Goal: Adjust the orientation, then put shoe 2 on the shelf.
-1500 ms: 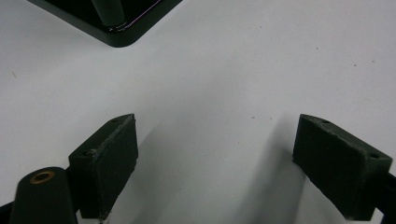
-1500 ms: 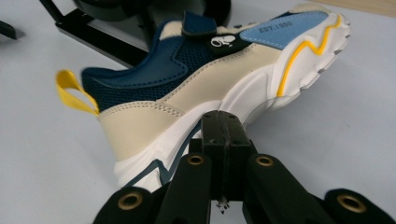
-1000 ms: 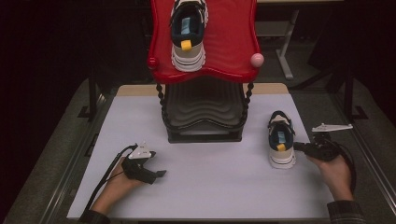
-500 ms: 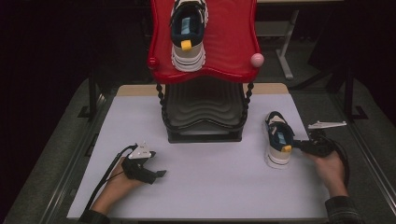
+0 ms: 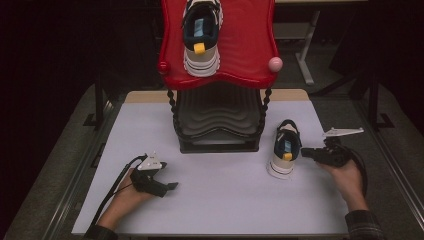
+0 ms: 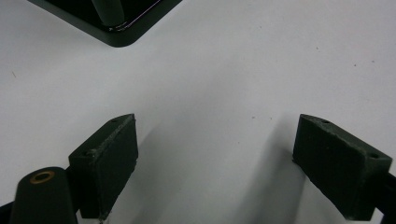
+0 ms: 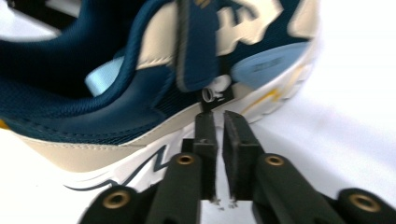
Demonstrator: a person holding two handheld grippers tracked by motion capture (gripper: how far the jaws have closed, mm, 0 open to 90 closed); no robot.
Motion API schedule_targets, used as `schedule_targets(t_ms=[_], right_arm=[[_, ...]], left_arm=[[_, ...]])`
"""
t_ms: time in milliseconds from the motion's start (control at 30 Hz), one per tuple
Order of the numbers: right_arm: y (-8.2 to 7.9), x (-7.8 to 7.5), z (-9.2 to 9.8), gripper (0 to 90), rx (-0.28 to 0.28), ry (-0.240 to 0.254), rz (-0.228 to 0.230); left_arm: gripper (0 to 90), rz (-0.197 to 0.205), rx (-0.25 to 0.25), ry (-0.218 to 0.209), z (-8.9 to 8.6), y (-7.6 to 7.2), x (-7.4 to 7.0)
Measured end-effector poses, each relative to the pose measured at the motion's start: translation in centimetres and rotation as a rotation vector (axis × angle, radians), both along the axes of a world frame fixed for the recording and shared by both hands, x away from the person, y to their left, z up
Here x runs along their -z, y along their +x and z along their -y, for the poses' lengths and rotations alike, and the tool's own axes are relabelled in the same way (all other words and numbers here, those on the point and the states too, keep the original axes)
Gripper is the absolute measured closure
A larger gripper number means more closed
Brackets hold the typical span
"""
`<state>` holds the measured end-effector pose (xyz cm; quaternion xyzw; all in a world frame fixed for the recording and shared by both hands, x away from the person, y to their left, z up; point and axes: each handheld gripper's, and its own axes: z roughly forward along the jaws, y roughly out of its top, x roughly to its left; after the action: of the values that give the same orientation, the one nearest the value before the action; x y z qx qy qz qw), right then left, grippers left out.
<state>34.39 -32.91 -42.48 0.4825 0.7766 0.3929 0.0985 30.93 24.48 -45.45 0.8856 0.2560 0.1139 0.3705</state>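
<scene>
Resting the left gripper (image 5: 170, 186) low at the near left of the pale grey desk (image 5: 225, 215), fingers (image 6: 109, 158) spread wide over bare surface, holding nothing. Leaving it parked there, out of the way.

Working with the right gripper (image 5: 303, 151) at the near right, tips against the outer side of the navy, cream and white sneaker (image 5: 283, 149), itself standing upright on the desk just right of the black ribbed base of the shoe rack (image 5: 217, 120). Having just been opening those fingers (image 7: 238, 140) to a narrow slit at the small black tab under the shoe's strap. Possibly catching the tab between the tips, possibly stopping just short of it; hard to judge from so close, though seemingly not pinching anything.

Opening much wider before committing, and treating the tab as too poor a handle. Going instead for the heel collar or the padded side wall, one finger inside the opening and one outside, then closing firmly. Lifting straight up rather than dragging the sole, and clearing the black base and its beaded posts on the way.

Aiming farther back and higher, for the free right part of the glossy red wavy-edged top shelf (image 5: 250, 45), beside the matching sneaker (image 5: 201, 37) already sitting there. Pointing the toe the same way and setting the sole down flat before letting go, guarding against a slide off the front lip.
</scene>
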Motion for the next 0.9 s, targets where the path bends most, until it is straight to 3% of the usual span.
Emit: schedule_targets(t_ms=[133,233,467,700,900], right_arm=[[-0.5,-1.3,1.2,70.6,0.030,0.023,0.038],[-0.5,-2.3,1.7,63.2,0.027,0.073,0.059],[0.6,-4.3,0.4,56.2,-0.010,0.129,0.117],[3.0,-4.0,-1.4,49.9,-0.046,0.163,0.114],[4.3,-2.9,-2.4,47.5,-0.061,0.144,0.086]], left_arm=[[13.2,-0.001,0.000,-0.001,0.0,0.0,0.0],[13.2,-0.002,0.000,-0.002,0.0,0.0,0.0],[13.2,-0.002,0.000,-0.002,0.0,0.0,0.0],[13.2,-0.004,0.000,-0.003,0.0,0.1,0.0],[13.2,-0.003,0.000,-0.003,0.0,0.0,0.0]])
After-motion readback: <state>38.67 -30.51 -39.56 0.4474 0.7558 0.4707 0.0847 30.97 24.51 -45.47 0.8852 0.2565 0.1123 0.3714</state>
